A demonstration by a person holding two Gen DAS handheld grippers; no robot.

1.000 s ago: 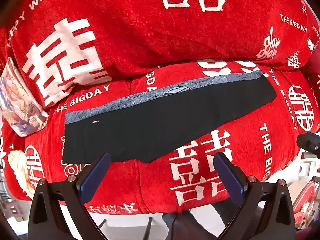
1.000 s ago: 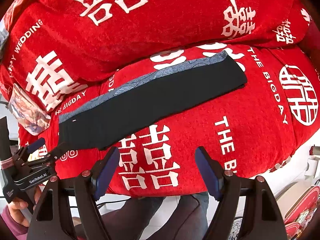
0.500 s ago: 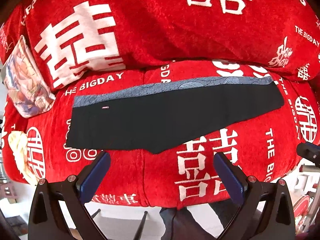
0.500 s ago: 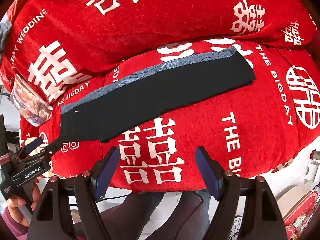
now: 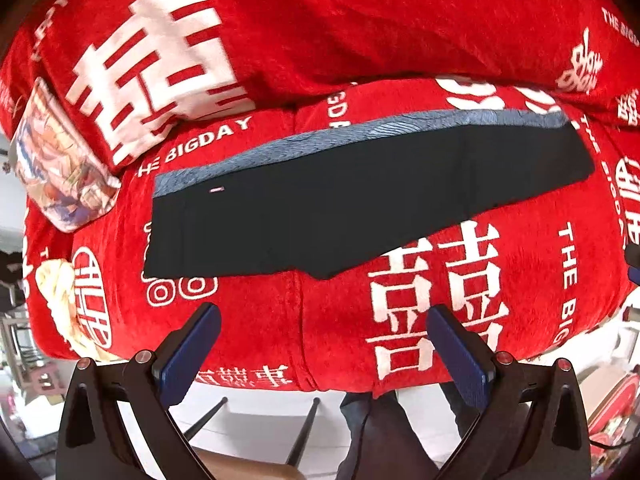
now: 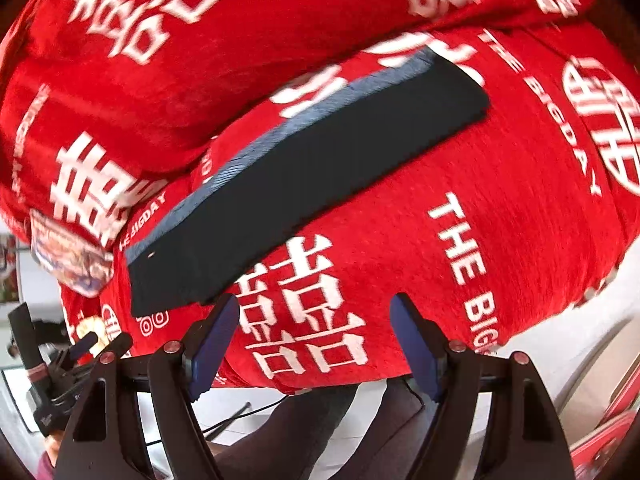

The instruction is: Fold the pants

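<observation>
Both hand-held grippers open and empty, pants ahead on red sofa seat.

Left hand-held gripper (image 5: 322, 346) at bottom of frame, pants (image 5: 360, 204) above it at centre, long axis left-right, waist end left. Right hand-held gripper (image 6: 314, 338): pants (image 6: 304, 188) upper left, diagonal; blurred. Sofa (image 5: 520, 280) backrest behind.

Landmark here is the black pants (image 5: 360, 200), lying flat on the red sofa seat (image 5: 520, 288). In front of them the seat is bare cloth out to its front edge, so that side is open. Behind the pants the red back cushion (image 5: 360, 32) bulges up close to their grey-blue edge, which leaves little room there. Off the waist end a patterned pillow (image 5: 60, 168) sits near the corner. Beyond the leg end there's just more bare seat.
</observation>
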